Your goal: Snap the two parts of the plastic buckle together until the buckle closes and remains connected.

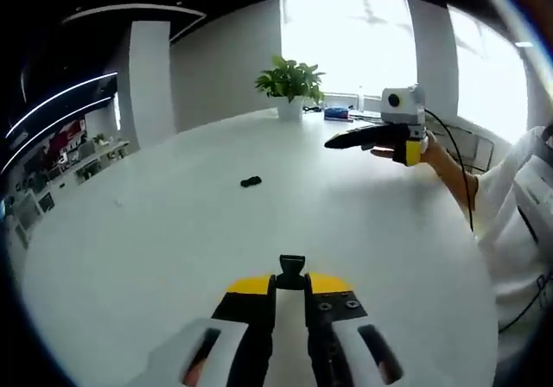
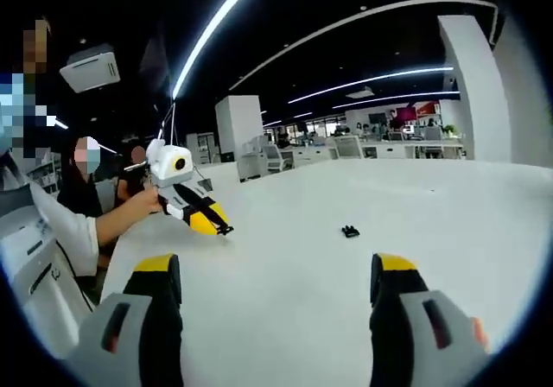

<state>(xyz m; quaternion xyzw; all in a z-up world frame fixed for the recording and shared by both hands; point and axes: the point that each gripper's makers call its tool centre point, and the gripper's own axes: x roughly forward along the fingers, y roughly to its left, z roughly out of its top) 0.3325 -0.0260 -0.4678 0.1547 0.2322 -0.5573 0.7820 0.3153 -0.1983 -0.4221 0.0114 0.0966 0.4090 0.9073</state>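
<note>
One black buckle part [image 1: 291, 270] is sitting pinched in the left gripper [image 1: 291, 285], low over the white table [image 1: 173, 231]. The other buckle part [image 2: 350, 231] is lying well beyond, ahead of the right gripper [image 2: 276, 283], whose jaws are spread wide and empty.

My table [image 1: 173, 231] is wide, white and rounded. One small black buckle part [image 1: 251, 181] lies alone on its open middle, well apart from everything else. A potted green plant [image 1: 291, 83] stands at its far edge, with some small clutter [image 1: 339, 113] beside it.
</note>
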